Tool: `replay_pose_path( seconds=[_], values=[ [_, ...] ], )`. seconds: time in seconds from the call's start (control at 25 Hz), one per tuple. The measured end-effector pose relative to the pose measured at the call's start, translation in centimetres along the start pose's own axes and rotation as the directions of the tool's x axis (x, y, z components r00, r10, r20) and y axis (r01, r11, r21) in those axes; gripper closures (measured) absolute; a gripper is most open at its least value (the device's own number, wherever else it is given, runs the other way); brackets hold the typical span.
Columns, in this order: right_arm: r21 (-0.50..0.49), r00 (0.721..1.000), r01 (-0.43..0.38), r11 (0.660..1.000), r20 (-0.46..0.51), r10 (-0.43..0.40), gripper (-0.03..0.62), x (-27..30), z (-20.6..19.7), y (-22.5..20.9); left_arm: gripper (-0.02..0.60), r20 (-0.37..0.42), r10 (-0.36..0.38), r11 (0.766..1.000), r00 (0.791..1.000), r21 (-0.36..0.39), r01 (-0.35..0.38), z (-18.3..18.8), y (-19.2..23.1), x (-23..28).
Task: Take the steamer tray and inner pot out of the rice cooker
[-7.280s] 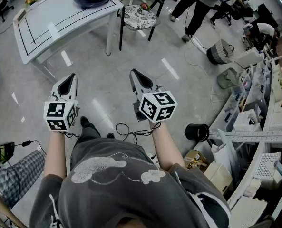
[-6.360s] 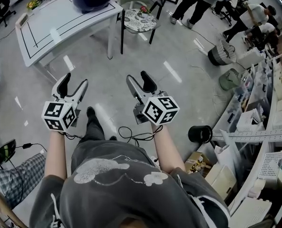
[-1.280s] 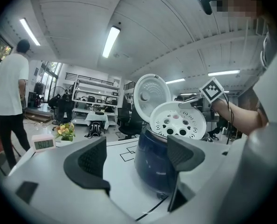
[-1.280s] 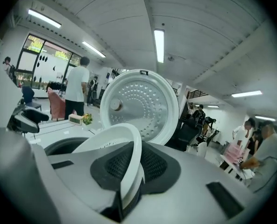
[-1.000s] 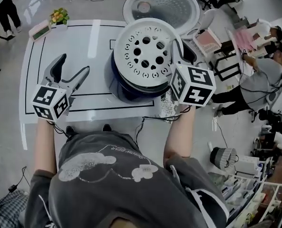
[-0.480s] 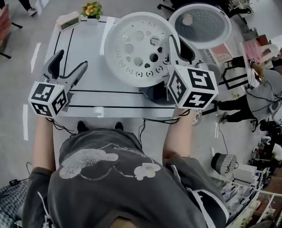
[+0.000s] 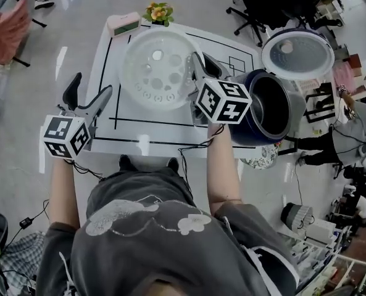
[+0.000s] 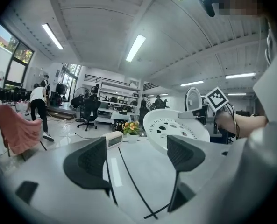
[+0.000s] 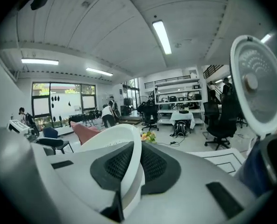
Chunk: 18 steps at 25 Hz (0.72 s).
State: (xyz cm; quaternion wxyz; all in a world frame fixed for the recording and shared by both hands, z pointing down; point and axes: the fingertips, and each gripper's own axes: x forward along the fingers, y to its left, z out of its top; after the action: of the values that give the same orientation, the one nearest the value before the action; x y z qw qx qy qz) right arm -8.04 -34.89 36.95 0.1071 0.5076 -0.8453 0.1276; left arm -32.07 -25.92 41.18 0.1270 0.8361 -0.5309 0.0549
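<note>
Right tongs (image 7: 196, 63) pinch the rim of the white perforated steamer tray (image 7: 155, 69), jaws nearly together on it. A second ago the tray hung over the rice cooker (image 7: 275, 125). Now it is held above the desk (image 7: 161, 111), to the cooker's left and clear of it. Left tongs (image 7: 89, 91) stand wide apart and empty near the desk's left edge. With the tray out, the dark inner pot (image 7: 266, 100) sits exposed in the open cooker, probably the next thing to lift.
</note>
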Motion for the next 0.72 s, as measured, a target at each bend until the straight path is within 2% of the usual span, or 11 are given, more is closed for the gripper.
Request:
replay_pose_path(
  seconds=[0.16,0.32,0.72],
  values=[
    [0.087,0.999,-0.002,0.996,-0.04,0.005,0.537,4.2,-3.9,0.8,0.173,-0.018,0.013,1.0,1.0,-0.017,-0.013,-1.1,2.7,-0.2],
    [0.153,0.997,0.041,0.987,-0.075,-0.029,0.537,7.4,-6.7,0.4,0.173,-0.047,0.01,0.999,0.999,-0.037,-0.012,-2.6,4.3,0.3],
    [0.236,0.981,0.113,0.965,-0.178,-0.072,0.536,12.8,-13.3,-1.6,0.173,-0.11,-0.045,0.997,0.993,-0.073,0.037,-5.6,4.4,3.4]
  ],
)
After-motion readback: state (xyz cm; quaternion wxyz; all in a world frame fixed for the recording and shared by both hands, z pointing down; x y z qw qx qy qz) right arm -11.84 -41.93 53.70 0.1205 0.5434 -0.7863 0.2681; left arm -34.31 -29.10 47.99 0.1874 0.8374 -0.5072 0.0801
